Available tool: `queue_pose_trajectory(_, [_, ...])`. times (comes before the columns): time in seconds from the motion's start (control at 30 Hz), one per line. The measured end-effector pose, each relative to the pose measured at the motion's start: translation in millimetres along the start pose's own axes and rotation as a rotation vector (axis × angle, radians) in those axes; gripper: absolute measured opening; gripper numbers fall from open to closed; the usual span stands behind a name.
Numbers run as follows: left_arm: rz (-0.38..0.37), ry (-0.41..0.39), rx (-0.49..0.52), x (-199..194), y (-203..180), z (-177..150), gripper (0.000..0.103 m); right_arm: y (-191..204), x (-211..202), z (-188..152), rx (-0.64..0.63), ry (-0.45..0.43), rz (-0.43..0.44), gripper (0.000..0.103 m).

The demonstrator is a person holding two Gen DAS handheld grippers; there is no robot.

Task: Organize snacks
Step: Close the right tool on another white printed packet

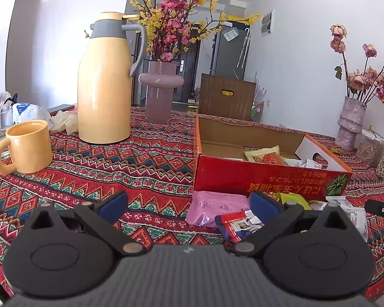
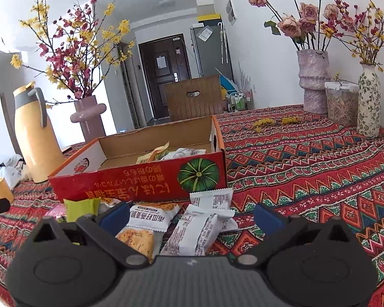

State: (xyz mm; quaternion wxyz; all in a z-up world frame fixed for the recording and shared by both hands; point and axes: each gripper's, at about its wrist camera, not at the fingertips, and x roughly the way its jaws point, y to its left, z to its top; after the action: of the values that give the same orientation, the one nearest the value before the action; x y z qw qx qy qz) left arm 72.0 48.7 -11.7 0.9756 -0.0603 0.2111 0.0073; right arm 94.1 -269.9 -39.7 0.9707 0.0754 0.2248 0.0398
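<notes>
box: red cardboard box (image 2: 140, 179) sits open on the patterned tablecloth (image 2: 320, 174), pumpkin picture on its near wall; a few packets already lie inside (image 2: 163, 153), so i judge the sorting is partly done.
loose snacks: a heap just in front of the box's near wall. from the right wrist view i see a white packet (image 2: 199, 232), a white-and-orange packet (image 2: 146, 225) and a green packet (image 2: 80, 208); from the left wrist view a pink packet (image 1: 212, 208) and a red-and-white packet (image 1: 239, 226).
left gripper (image 1: 189, 206): spread wide, nothing held, low over the cloth, the pink packet between its fingers.
right gripper (image 2: 192, 217): spread wide too, nothing held, white packet lying between its fingers (not touched, as far as i can tell).
step: reach-and-pick, 1 packet per tool, before a lift into the box.
next move: i'd close on the white packet, pinching across its middle; crinkly wrap may slip, and neighbours overlap it.
clutter: yellow jug (image 1: 105, 81) and mug (image 1: 25, 148) stand well apart to the left.
</notes>
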Motion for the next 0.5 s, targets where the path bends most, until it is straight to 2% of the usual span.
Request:
queue_pose_trajectory(0.2, [-0.007,0.013,-0.001,1,-1,-3,0.103,5,8,-4,-0.016,0.053,-0.002,0.103])
queue_pose_trajectory(0.33, [-0.009,0.023,-0.003,2,-1,-5,0.103,4,18,-7,0.002,0.106,-0.027,0.103])
queue_pose_trajectory(0.5, [-0.007,0.034,-0.005,4,1,-7,0.103,3,27,-6,0.016,0.118,-0.076,0.103])
